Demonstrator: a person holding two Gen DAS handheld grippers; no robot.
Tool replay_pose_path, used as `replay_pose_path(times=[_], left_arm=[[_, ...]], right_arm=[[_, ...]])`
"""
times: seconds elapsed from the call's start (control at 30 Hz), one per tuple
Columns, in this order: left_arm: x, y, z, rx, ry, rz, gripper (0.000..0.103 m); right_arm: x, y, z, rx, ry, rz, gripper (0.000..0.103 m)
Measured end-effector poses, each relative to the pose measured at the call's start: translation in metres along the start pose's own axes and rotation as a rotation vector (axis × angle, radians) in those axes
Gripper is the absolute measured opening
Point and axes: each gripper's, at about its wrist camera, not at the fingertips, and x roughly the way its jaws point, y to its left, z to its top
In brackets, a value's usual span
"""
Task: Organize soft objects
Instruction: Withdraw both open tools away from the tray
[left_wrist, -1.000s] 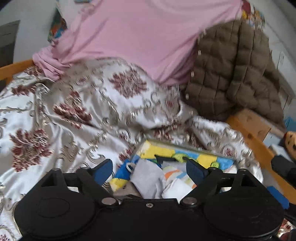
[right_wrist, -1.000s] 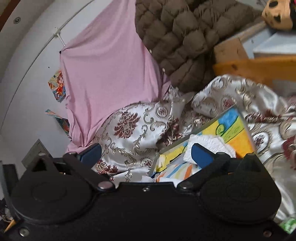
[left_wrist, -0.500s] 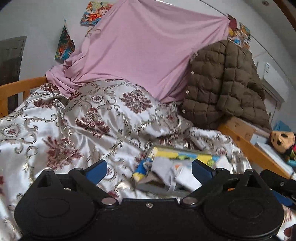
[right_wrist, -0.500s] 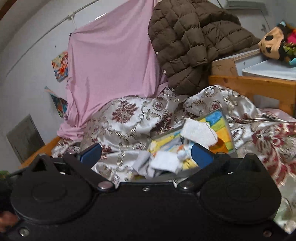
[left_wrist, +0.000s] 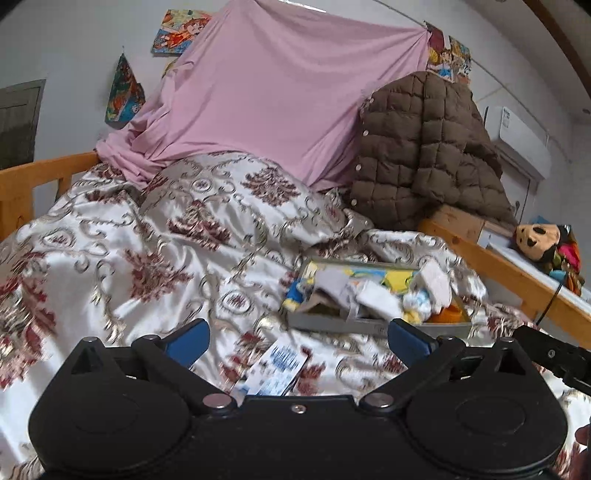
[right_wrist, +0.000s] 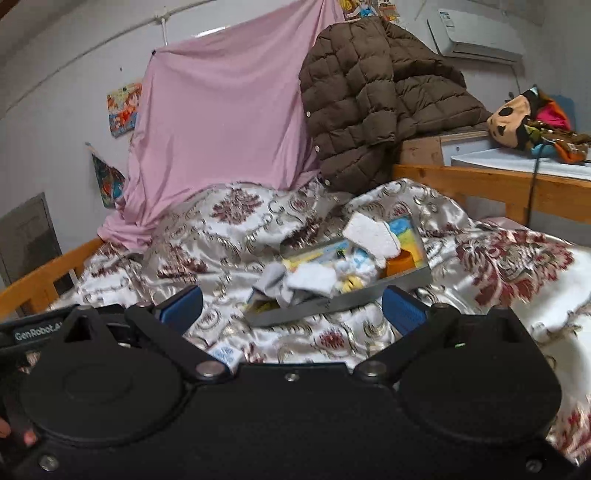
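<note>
A shallow grey tray (left_wrist: 369, 325) with a colourful lining lies on the bed and holds a heap of small soft cloths (left_wrist: 373, 295): grey, white and yellow pieces. In the right wrist view the tray (right_wrist: 343, 300) tilts, with a white cloth (right_wrist: 371, 234) on top of the pile. My left gripper (left_wrist: 299, 338) sits back from the tray's near rim, its jaws opening with nothing between them. My right gripper (right_wrist: 291, 306) is also short of the tray, open and empty.
A floral satin quilt (left_wrist: 147, 251) covers the bed, with wooden rails (left_wrist: 491, 258) at both sides. A pink sheet (left_wrist: 280, 99) and a brown puffer jacket (left_wrist: 424, 147) hang behind. A plush toy (left_wrist: 535, 240) lies on the right shelf. A blue-white packet (left_wrist: 277, 373) lies just ahead.
Both grippers have drawn back from the tray, which now looks smaller and farther. The blue-white packet has come into view on the quilt. The left jaws stand slightly wider.
</note>
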Motion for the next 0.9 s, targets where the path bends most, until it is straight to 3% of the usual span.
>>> replay_pose_path(times=[0.33,0.63,0.9], left_arm=[[-0.022,0.014,-0.035,0.036,0.044,0.016,0.102],[-0.022,0.033,-0.057,-0.042,0.115,0.054,0.102],[-0.030,0.026,-0.071,0.015,0.129,0.045,0.102]], right_arm=[[-0.030,0.014,-0.038,-0.022,0.074,-0.076,0.102],[-0.049,0.026,-0.055,-0.060,0.099,-0.138,0.103],[-0.053,0.037,-0.071,-0.103,0.137,-0.157,0.102]])
